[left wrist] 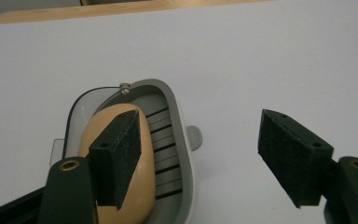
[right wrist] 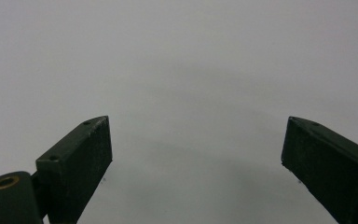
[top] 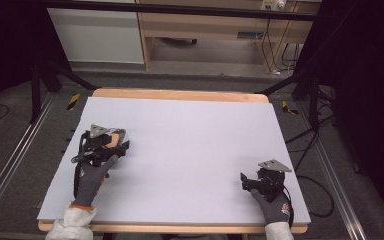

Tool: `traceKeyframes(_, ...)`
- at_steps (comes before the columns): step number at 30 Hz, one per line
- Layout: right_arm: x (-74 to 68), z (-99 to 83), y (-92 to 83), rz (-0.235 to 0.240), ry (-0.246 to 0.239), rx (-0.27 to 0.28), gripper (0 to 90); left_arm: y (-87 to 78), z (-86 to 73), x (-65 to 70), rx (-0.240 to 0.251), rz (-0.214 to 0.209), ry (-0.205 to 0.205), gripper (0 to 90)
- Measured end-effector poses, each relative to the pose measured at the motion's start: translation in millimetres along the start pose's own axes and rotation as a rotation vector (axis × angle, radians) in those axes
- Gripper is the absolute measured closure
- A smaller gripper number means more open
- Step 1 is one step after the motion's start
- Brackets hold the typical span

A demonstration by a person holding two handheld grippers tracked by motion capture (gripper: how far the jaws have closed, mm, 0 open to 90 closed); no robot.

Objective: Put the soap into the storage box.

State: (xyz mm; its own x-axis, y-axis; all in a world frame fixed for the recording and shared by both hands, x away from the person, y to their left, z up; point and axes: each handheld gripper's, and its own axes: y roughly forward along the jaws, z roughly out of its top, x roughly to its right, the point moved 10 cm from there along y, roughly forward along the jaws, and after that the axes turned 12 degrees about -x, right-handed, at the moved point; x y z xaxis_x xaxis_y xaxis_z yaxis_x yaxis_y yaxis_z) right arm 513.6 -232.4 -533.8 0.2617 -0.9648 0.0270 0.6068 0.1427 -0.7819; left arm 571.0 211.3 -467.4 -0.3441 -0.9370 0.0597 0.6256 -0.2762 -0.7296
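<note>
Two gloved hands rest low on the table (top: 190,130). The left gripper (left wrist: 205,154) reaches forward, jaws wide, one jaw over the tan egg (left wrist: 144,154) lying in the grey slicer (left wrist: 179,121) near the left edge. The right gripper (right wrist: 196,154) points inward, jaws wide, holding nothing.

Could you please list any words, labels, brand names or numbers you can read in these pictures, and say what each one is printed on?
No text is readable.
The egg slicer, the egg in it, the table and both grippers, left gripper and right gripper, carry no visible marking.
The small light patch on the right glove in the high view is too blurred to read.
</note>
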Motion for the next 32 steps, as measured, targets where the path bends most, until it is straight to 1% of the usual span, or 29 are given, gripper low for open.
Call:
traceKeyframes(1,0.1,-0.1,-0.2,-0.001,0.004,-0.001,8.8,-2.3,-2.0,2.8,0.008,-0.006,0.007,28.8)
traceKeyframes(5,0.6,-0.5,-1.3,-0.001,0.008,-0.002,8.8,-8.6,-12.5,7.7,0.024,-0.006,0.034,28.2)
traceKeyframes(12,3.9,-1.1,-2.9,0.0,0.016,0.005,8.9,-17.3,-38.9,9.2,0.035,-0.01,0.041,25.1)
traceKeyframes(14,3.7,-1.2,-2.8,-0.003,0.015,0.004,8.8,-18.2,-48.1,10.8,0.026,-0.013,0.042,23.8)
traceKeyframes(18,5.3,-1.7,-3.0,-0.006,0.018,0.005,8.8,-18.0,-64.8,11.7,0.002,-0.005,0.064,22.2)
traceKeyframes(20,6.6,-2.6,-3.4,-0.008,0.028,0.002,8.9,-17.6,-72.8,9.7,-0.013,0.004,0.077,22.0)
traceKeyframes(24,9.2,-3.3,-3.3,-0.009,0.036,0.003,8.9,-19.8,-83.7,3.2,-0.014,0.012,0.073,20.6)
traceKeyframes(26,10.3,-3.7,-2.7,-0.012,0.035,0.0,8.8,-20.9,-88.3,-0.1,-0.02,0.012,0.082,20.3)
traceKeyframes(29,11.4,-4.2,-2.1,-0.013,0.044,-0.003,8.8,-20.4,-93.2,-7.2,-0.029,0.025,0.079,19.8)
traceKeyframes(30,12.2,-4.2,-1.8,-0.016,0.046,-0.003,8.8,-20.1,-93.9,-9.0,-0.029,0.024,0.066,19.9)
traceKeyframes(32,13.5,-4.4,-1.5,-0.016,0.044,-0.003,8.8,-19.2,-95.2,-12.7,-0.033,0.02,0.063,20.0)
